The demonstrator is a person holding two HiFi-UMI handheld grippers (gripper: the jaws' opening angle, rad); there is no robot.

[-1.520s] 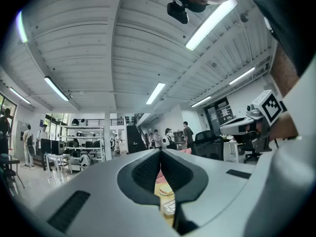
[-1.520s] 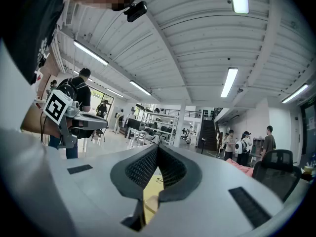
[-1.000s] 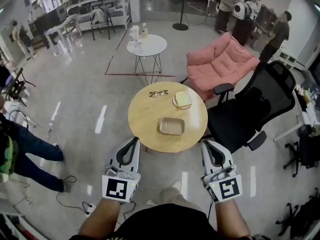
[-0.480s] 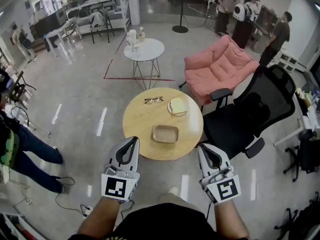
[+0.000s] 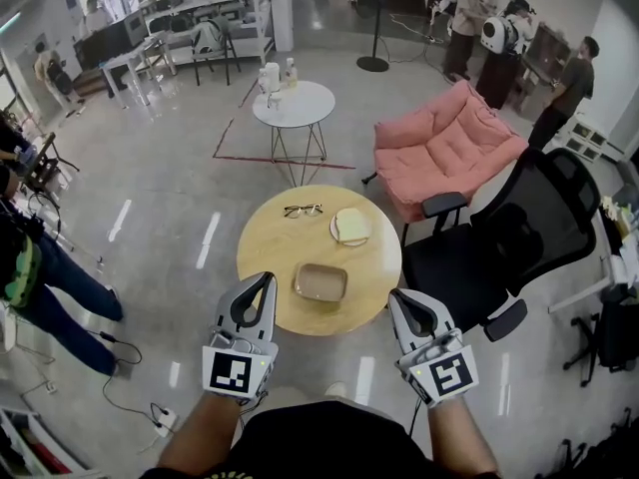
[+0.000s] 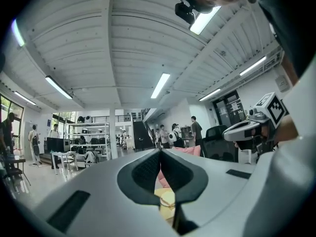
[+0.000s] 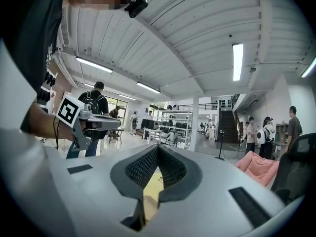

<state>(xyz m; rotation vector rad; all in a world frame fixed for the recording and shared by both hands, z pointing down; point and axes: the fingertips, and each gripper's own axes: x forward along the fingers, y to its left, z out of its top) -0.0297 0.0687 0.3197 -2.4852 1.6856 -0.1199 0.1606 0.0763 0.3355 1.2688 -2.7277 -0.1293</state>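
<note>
My left gripper (image 5: 267, 278) and right gripper (image 5: 393, 296) are held side by side at the near edge of a round wooden table (image 5: 270, 267). Both are shut, with nothing between the jaws. On the table lie a pair of glasses (image 5: 303, 210), a plate with a slice of bread (image 5: 350, 226) and a shallow tan tray (image 5: 320, 282), which is nearest to both grippers. In the left gripper view the left gripper (image 6: 160, 152) points level across the room, and the table (image 6: 165, 201) shows below its jaws. The right gripper view shows the right gripper (image 7: 157, 147) the same way.
A black office chair (image 5: 509, 238) stands right of the table, with a pink sofa (image 5: 449, 153) behind it. A small white round table (image 5: 293, 103) stands further back. A person (image 5: 30, 277) is at the left edge. Several people and shelves are at the back.
The round table has come closer and slid down-left in the head view. Both grippers keep the same shut pose in front of the body.
</note>
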